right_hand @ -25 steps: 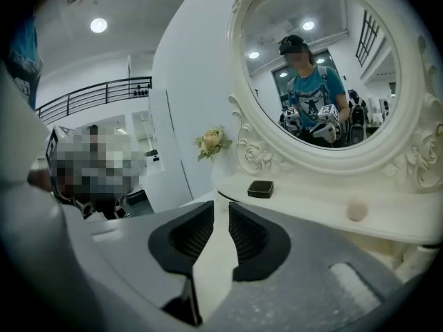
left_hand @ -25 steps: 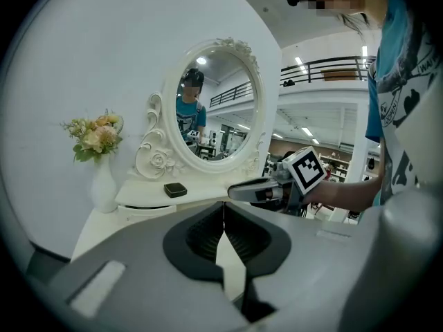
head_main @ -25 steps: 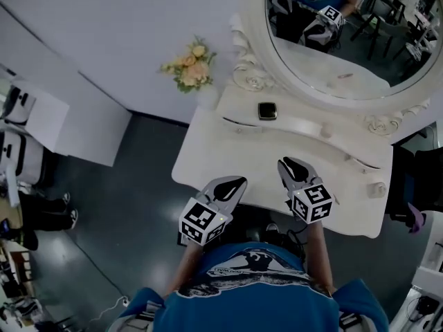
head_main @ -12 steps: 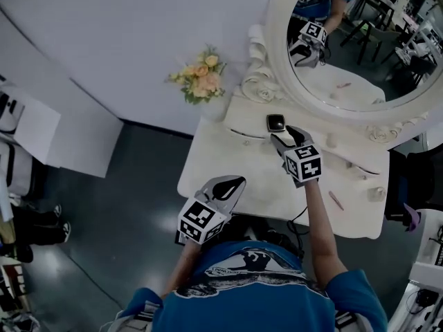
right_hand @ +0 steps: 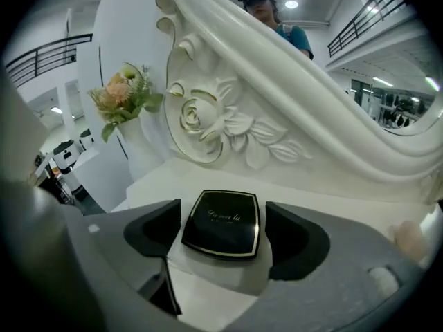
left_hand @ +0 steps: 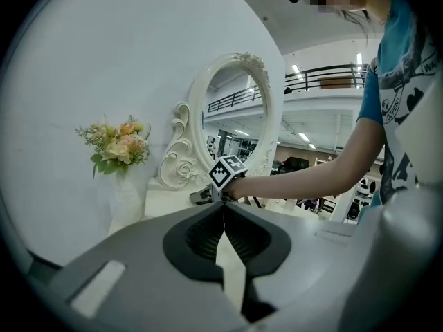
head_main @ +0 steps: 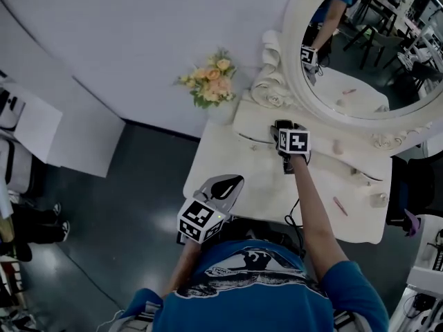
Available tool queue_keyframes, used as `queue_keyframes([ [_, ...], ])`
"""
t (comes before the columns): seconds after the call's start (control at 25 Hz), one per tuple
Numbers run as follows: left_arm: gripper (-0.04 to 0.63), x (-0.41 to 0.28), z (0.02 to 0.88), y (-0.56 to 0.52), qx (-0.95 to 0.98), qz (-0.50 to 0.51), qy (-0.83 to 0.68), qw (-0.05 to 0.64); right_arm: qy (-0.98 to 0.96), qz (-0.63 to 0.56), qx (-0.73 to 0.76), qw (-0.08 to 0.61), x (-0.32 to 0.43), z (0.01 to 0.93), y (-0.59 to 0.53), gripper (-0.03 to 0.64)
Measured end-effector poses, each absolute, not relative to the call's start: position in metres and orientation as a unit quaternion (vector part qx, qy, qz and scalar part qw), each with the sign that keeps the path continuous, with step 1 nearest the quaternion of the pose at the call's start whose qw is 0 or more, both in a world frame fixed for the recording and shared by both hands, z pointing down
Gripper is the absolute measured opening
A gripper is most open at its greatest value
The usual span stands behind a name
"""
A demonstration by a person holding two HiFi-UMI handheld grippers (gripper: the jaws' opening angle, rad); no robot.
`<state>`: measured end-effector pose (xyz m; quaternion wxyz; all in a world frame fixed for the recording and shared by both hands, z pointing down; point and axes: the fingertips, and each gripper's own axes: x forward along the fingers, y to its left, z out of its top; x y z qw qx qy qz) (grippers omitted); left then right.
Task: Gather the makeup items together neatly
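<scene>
A black square compact [right_hand: 223, 224] with a gold rim lies flat on the raised back shelf of the white dressing table [head_main: 228, 159], below the carved mirror frame. My right gripper [right_hand: 225, 231] has one jaw on either side of it. The jaws are opening and gaps show on both sides, so the pads do not press on it. From the head view the right gripper [head_main: 282, 129] covers most of the compact [head_main: 277, 123]. Over the table's front left edge, my left gripper [head_main: 234, 182] hangs shut and empty, its jaws [left_hand: 223, 220] meeting.
A pink stick [head_main: 339, 206] and a small round jar [head_main: 378, 199] lie at the table's right. A small pinkish item [head_main: 338, 146] stands on the shelf. A vase of flowers [head_main: 211, 83] sits at the back left beside the oval mirror [head_main: 360, 47].
My right gripper has reached from the table's front to the back shelf and spread its jaws around the compact. The left gripper has stayed in place.
</scene>
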<state>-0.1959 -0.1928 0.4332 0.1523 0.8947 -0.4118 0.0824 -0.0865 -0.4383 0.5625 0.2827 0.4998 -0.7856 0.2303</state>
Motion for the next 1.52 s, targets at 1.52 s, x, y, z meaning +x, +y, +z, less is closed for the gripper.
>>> queue_keyframes([
  [1.52,0.014,-0.125,0.448,-0.19,0.939,0.123,-0.284,0.15,-0.682,0.384,0.581,0.225,-0.027,0.657,-0.243,0.333],
])
